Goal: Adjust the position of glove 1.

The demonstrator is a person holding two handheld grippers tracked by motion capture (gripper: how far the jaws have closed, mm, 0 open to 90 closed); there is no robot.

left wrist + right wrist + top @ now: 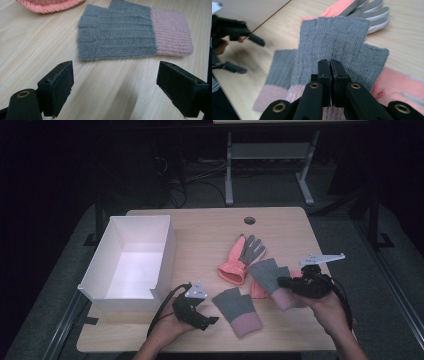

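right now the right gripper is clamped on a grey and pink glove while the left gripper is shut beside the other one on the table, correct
Not quite: the left gripper is open, not shut. The left gripper view shows its jaws standing wide apart over bare table, with the other grey and pink glove lying just beyond them. The rest holds: the right gripper is clamped on a grey and pink glove.

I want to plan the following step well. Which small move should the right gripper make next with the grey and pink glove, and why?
Probably carry the held glove left, toward the white box. The right gripper is shut on it and it hangs lifted off the table. The box stands open, and the left gripper, open, waits near the matching glove, which lies flat.
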